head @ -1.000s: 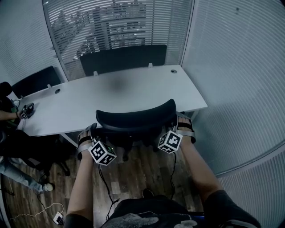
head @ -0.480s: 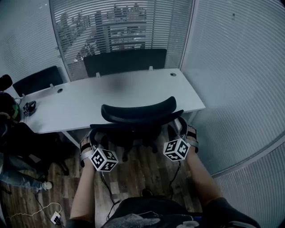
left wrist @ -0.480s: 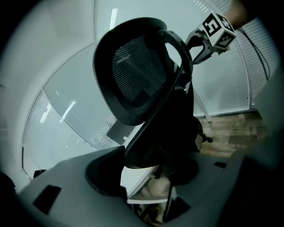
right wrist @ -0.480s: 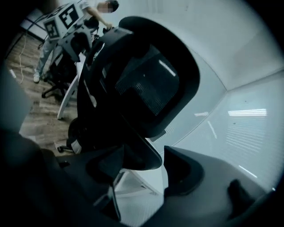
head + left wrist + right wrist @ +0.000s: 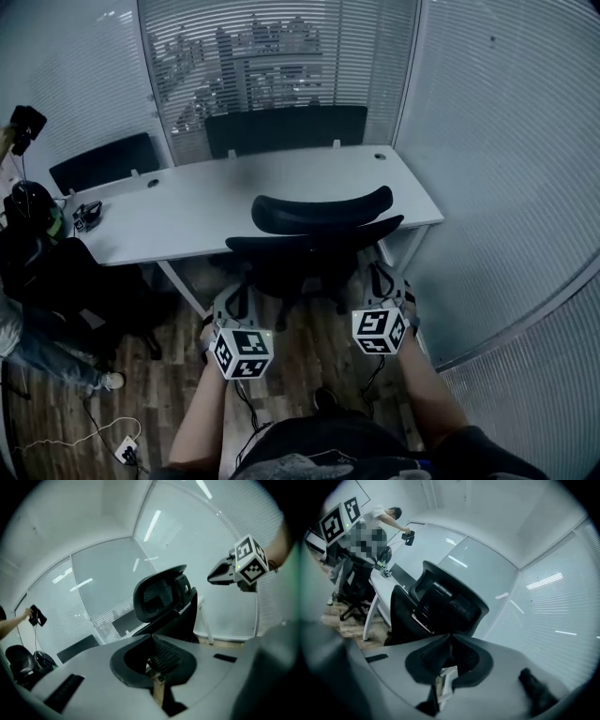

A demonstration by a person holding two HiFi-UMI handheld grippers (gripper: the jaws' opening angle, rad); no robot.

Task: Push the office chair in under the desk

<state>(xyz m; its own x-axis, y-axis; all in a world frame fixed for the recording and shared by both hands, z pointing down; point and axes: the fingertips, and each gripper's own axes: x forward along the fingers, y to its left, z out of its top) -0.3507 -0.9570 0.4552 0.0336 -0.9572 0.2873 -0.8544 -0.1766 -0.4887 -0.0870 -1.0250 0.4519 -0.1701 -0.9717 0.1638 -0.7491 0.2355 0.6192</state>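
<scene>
The black office chair (image 5: 317, 246) stands with its seat under the white desk (image 5: 206, 211), its headrest and backrest at the near edge. Both grippers hang back from it, apart from the backrest. My left gripper (image 5: 233, 294) is shut with nothing between its jaws; the left gripper view looks up at the chair (image 5: 161, 595) past the closed jaws (image 5: 151, 641). My right gripper (image 5: 383, 274) is also shut and empty, seen from the side as the right gripper (image 5: 213, 577) beyond the chair. The right gripper view has the chair (image 5: 445, 604) just ahead of the closed jaws (image 5: 450, 641).
A second dark chair (image 5: 286, 127) sits behind the desk, a third (image 5: 103, 159) at the left. A person (image 5: 33, 272) sits at the left end. Glass walls with blinds (image 5: 506, 187) close in on the right and back. A cable and plug (image 5: 122, 455) lie on the wood floor.
The chair has rolled forward under the desk. Both grippers have let go of the backrest, drawn back toward me, and their jaws have closed.
</scene>
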